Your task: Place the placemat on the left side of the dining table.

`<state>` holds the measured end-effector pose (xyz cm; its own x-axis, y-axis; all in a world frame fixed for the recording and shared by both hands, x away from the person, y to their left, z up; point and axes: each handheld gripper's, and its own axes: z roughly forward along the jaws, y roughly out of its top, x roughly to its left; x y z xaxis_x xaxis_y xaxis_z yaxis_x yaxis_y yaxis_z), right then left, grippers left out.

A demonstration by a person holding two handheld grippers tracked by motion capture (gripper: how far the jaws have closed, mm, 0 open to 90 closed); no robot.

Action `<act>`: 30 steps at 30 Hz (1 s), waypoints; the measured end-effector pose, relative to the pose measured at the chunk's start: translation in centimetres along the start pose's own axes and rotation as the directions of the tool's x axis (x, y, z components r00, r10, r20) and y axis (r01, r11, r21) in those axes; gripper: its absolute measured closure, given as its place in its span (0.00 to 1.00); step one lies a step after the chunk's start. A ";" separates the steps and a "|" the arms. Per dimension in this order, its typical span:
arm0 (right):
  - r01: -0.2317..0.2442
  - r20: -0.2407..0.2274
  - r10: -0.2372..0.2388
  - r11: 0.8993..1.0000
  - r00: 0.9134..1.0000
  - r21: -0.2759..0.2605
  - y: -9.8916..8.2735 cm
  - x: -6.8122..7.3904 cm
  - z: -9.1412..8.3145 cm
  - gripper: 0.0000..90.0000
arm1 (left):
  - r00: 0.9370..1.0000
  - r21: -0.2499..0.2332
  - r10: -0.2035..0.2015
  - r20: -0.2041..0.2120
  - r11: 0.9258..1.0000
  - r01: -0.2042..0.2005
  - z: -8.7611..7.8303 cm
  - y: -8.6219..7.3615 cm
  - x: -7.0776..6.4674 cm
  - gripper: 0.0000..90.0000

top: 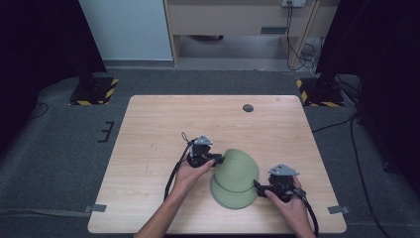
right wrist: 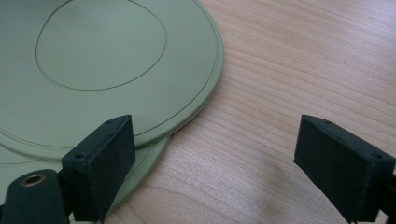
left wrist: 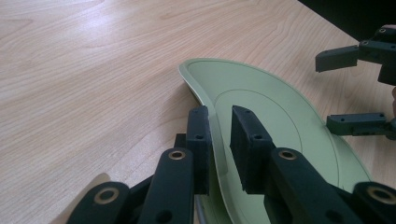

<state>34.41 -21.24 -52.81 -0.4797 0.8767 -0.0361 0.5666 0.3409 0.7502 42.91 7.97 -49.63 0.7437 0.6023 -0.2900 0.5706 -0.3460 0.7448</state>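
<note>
Two green plates between the tongs; left set pinching the upper one's rim, right set standing open.

Upper plate (top: 236,166): round, matte olive-green, shallow raised rim, thin ring line marking a flat centre; no long axis, being a disc. It is tilted, the edge at the left gripper (top: 216,160) raised, the opposite edge resting on the lower plate (top: 233,197), which lies flat on the wooden table (top: 148,144) and shows past it on the person's side. In the left gripper view the jaws stand narrow with the upper plate's rim between them; pads look to be pressing it. Right gripper (top: 256,187) sits just beside the plates' near right edge, jaws wide apart, nothing gripped; one jaw overlaps the rims in its own view.
</note>
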 end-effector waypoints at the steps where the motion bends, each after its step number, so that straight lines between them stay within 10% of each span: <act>1: 0.001 0.000 -0.001 1.000 1.000 0.000 0.0 0.0 0.0 0.14 | 1.000 0.001 -0.003 0.001 1.000 0.003 0.0 0.0 0.0 0.86; 8: -0.002 0.001 0.002 1.000 1.000 0.001 0.0 0.0 0.0 0.13 | 1.000 0.050 0.026 -0.016 0.998 -0.026 0.8 -0.4 -0.4 0.84; 30: -0.011 0.004 0.011 1.000 1.000 0.003 0.0 0.0 0.0 0.11 | 1.000 -0.016 0.018 -0.010 1.000 -0.018 0.3 -0.1 -0.5 0.93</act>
<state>34.46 -21.25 -52.82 -0.4704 0.8819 -0.0308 0.5741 0.3323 0.7483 42.57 7.46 -49.69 0.7503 0.6030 -0.2711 0.5518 -0.3452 0.7592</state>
